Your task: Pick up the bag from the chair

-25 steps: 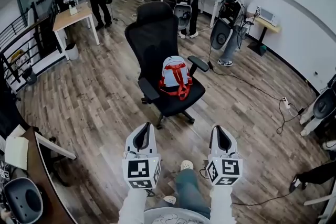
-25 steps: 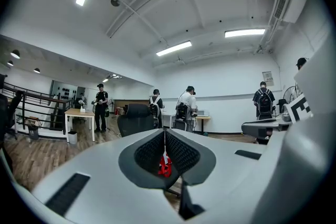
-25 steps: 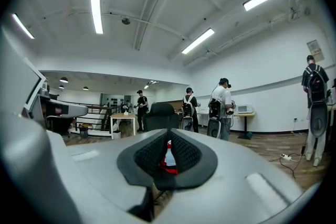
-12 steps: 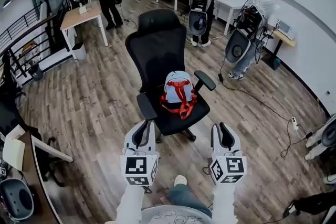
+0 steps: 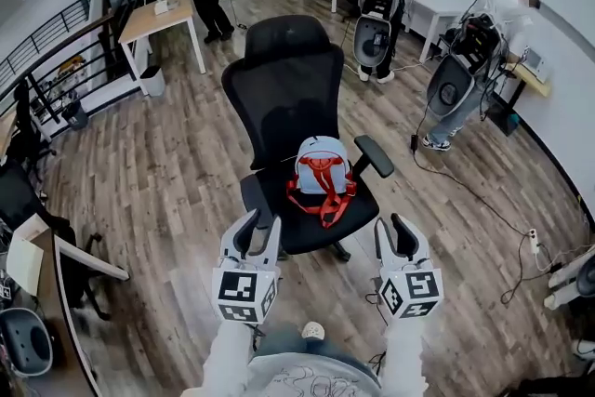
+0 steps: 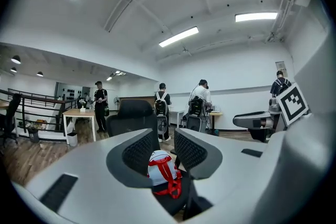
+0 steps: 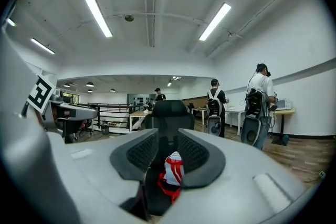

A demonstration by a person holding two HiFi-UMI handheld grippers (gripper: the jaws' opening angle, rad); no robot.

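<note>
1. Fingers [image 6: 137,153] of the left gripper [image 5: 257,223] stand apart, having just been opening. Nothing is pressed between them. The gap only frames the bag [image 6: 161,171] farther off.
2. The right gripper [image 5: 398,226] is the same: its fingers [image 7: 140,153] are spread and have just been opening, with nothing gripped. The bag [image 7: 174,169] shows through the gap in the distance.
3. In the head view both grippers are held side by side, low in the picture, pointing toward the chair [image 5: 284,88]. They are short of the chair's front edge and touch neither the chair nor the bag.
4. The bag [image 5: 323,177] is a small pale blue backpack with red straps. It sits upright on the black seat [image 5: 302,223] with its back against the backrest [image 5: 288,102] and its strap side toward the grippers. The red straps hang loose onto the seat in front of it.
5. The bag lies between the two armrests, closer to the armrest [image 5: 374,155] on the picture's right.
6. The chair stands on a wooden plank floor [image 5: 167,172].
7. Farther back are a wooden worktop [image 5: 163,14] and three standing people, all well apart from the chair.
8. A cable [image 5: 474,195] trails over the floor to the right of the chair.
</note>
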